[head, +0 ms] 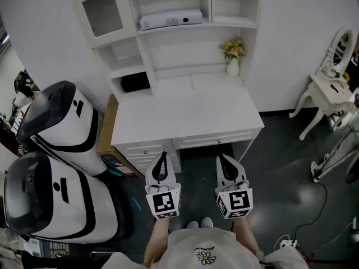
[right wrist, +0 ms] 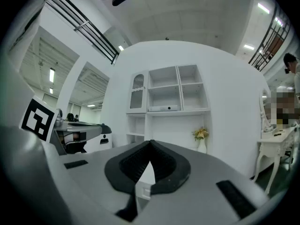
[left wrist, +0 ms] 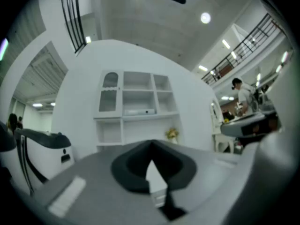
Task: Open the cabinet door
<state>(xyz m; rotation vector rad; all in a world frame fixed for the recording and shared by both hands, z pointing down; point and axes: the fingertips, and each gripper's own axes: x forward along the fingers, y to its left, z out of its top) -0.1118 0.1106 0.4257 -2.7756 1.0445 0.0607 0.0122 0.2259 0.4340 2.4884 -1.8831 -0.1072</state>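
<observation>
While both grippers hang level in front of the white desk (head: 185, 114), well short of it, the cabinet door (head: 104, 10) sits in the upper left corner of the hutch, an arched glazed panel that looks flush with its frame and untouched. The left gripper (head: 162, 154) and the right gripper (head: 221, 157) show side by side in the head view, above the dark floor, each with its marker cube towards the person and its tips aimed at the desk's drawers. That view alone takes in the shoes below the grippers, the two large white-and-black machines (head: 61, 122) to the left of the desk and the cable trailing over the floor at the right. It also shows a flat white device (head: 171, 18) on the middle shelf, a vase of flowers (head: 233, 58) at the back of the desktop, and a small white dressing table (head: 325, 91) with an oval mirror against the right wall. The left gripper view looks along the left gripper (left wrist: 151, 144), clenched with its tips meeting and nothing between them. Far beyond them, the cabinet door (left wrist: 108, 95) stands left of the open shelves. Only this view catches a person (left wrist: 241, 95) standing far off at the right, under a railed balcony. The right gripper view shows the right gripper (right wrist: 151, 142) likewise pinched together on nothing, the cabinet door (right wrist: 137, 93) up left of the tips, and a square marker (right wrist: 40, 118) at its left edge.
</observation>
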